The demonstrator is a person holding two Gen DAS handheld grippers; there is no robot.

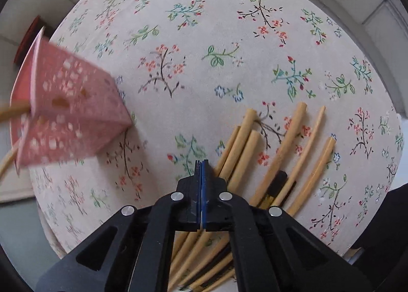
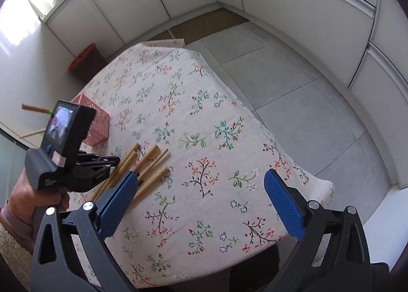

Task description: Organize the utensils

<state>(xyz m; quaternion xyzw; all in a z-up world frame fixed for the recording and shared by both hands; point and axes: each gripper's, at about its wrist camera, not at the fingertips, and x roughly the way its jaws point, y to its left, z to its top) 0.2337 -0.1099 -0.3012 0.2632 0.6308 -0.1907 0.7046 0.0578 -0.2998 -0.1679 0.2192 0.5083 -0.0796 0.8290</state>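
Note:
Several bamboo chopsticks (image 1: 278, 156) lie in a loose pile on the floral tablecloth (image 1: 204, 36), just right of and under my left gripper (image 1: 202, 164), which is shut with nothing between its blue pads. A pink perforated basket (image 1: 68, 113) stands at the left with a few chopsticks sticking out of it. In the right wrist view the pile (image 2: 142, 167) lies left of centre and the basket (image 2: 98, 123) behind it. My right gripper (image 2: 201, 184) is wide open and empty above the table, near its front. The left gripper (image 2: 102, 164) hovers at the pile's left end.
The table is small; its right edge (image 2: 280, 149) and front edge drop to a grey tiled floor (image 2: 306, 82). A red-topped stool or bin (image 2: 84, 58) stands beyond the far left corner. White cabinets line the walls.

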